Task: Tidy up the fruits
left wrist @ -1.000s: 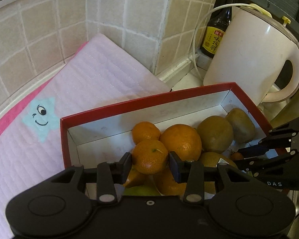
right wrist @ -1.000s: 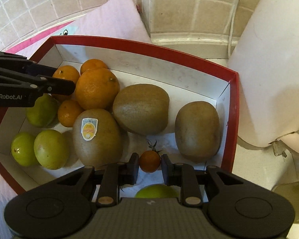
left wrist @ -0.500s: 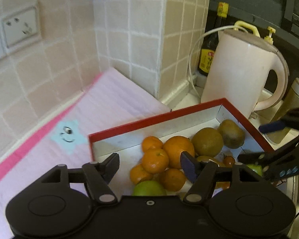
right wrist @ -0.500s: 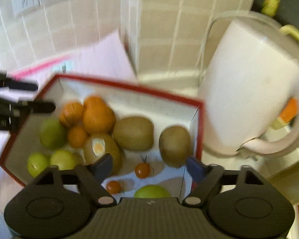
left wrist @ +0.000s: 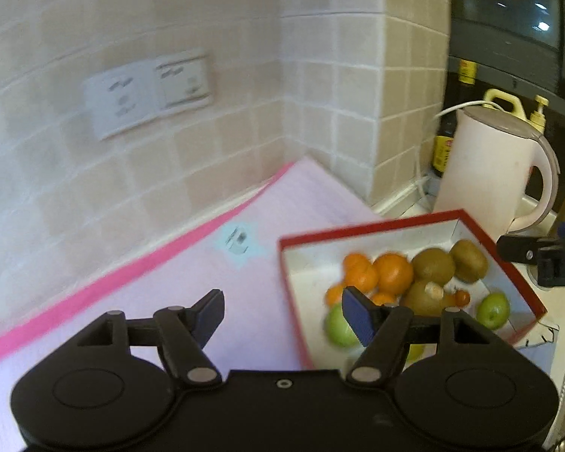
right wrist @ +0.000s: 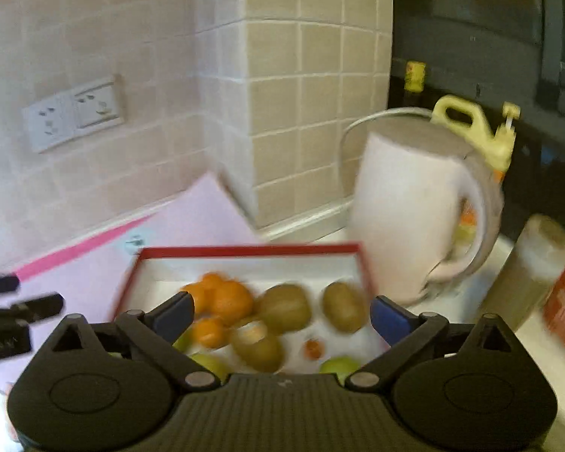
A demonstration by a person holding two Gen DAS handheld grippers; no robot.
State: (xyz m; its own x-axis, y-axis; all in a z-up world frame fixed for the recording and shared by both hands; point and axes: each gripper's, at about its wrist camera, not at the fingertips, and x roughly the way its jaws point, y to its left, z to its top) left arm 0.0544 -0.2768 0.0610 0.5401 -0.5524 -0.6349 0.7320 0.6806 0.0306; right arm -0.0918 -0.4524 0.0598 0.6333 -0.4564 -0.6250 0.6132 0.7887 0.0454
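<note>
Both grippers, left (left wrist: 282,314) and right (right wrist: 280,316), hang wide and empty above the red box (left wrist: 361,228) of fruit (left wrist: 393,273), jaws just opened, releasing the mandarin and cherry tomato gripped a second ago. Kettle (left wrist: 486,173) stands behind; labels are blurred.

A box (left wrist: 395,224) is sitting on a mat (left wrist: 169,301) in a tiled corner, holding oranges (left wrist: 393,273) at the back left, kiwis (left wrist: 433,265) to their right, and green fruits (left wrist: 491,310) in front. A kettle (left wrist: 486,177) is standing behind the box, with a bottle (left wrist: 444,143) behind it.
</note>
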